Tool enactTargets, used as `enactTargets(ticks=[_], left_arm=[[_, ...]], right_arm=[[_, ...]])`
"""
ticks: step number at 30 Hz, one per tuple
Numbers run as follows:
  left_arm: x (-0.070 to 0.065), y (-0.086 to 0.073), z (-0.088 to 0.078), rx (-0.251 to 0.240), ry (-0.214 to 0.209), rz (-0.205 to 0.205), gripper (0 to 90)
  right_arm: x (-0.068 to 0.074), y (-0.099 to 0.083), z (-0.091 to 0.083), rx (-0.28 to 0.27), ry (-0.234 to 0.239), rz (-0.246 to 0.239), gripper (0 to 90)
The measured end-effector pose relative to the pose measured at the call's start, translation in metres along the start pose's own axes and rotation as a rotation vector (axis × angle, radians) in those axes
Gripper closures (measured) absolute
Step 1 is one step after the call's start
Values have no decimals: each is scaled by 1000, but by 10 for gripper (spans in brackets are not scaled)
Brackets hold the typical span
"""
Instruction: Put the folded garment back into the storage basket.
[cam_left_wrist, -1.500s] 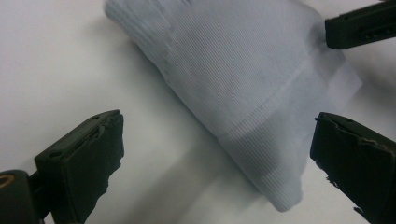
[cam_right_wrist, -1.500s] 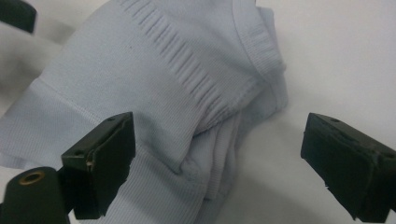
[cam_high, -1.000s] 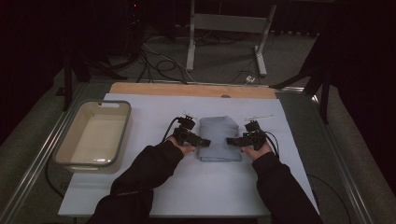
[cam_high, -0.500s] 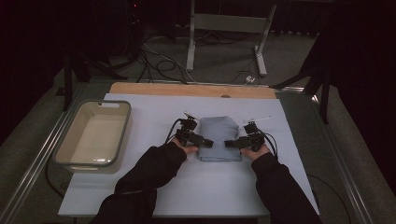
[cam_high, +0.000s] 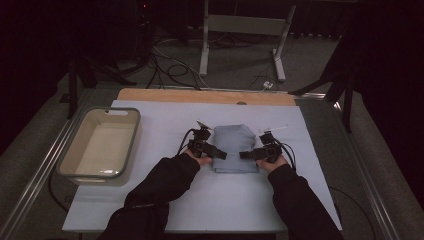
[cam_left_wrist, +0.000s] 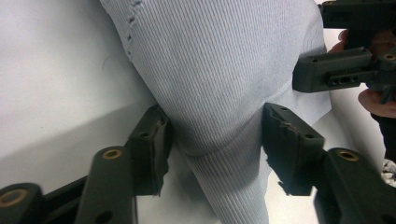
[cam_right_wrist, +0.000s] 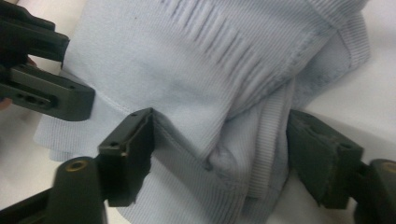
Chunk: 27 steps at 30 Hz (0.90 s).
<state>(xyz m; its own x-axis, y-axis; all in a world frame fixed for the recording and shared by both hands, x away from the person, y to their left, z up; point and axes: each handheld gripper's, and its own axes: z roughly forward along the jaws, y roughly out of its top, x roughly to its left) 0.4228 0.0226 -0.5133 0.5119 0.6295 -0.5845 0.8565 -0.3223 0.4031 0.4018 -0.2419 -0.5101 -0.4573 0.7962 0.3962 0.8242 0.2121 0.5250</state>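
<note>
Folded light-blue ribbed garment (cam_high: 234, 148) lies mid-table on the white sheet (cam_high: 220, 200), a bit nearer the far edge than the near one. Left gripper (cam_high: 220, 154) comes in at its near-left corner, right gripper (cam_high: 246, 155) at its near-right corner, tips pointing toward each other w/ the cloth's near edge between them.

Left gripper view: jaws have just been closing, cloth is bunched into a ridge between the pads (cam_left_wrist: 154, 144) and both pads press its sides, so it's clamped on the garment. Right gripper view: jaws also just been closing, a thick fold of the ribbed hem sits between; left pad (cam_right_wrist: 135, 140) touches fabric, right pad looks just at the fold's edge – can't tell if it truly pinches yet.

Room to move: bare sheet near the person, wide strip to the right of the garment, smaller strip on the far side up to the wooden board (cam_high: 205, 96). Left side: grey-rimmed tub (cam_high: 75, 170) stands well apart from the garment, at the table's left edge.

Surroundings: metal rails along both table sides, dark floor w/ cables (cam_high: 170, 70) and a grey metal frame (cam_high: 240, 30) beyond the far edge.
</note>
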Motion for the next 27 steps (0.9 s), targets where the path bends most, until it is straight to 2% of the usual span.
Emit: enactTargets(ticks=[7,16,22,27], left_arm=[[-3,0,4,3,3,11,547],[-6,0,4,-13,9,22,655],[-8,-1,4,-30,15,42,691],[-9,0,4,-35,14,34,721]], right_arm=[[3,1,2,11,11,-9,382],[6,3,3,11,15,4,488],[6,5,1,9,16,12,566],[7,5,0,-5,11,27,629]])
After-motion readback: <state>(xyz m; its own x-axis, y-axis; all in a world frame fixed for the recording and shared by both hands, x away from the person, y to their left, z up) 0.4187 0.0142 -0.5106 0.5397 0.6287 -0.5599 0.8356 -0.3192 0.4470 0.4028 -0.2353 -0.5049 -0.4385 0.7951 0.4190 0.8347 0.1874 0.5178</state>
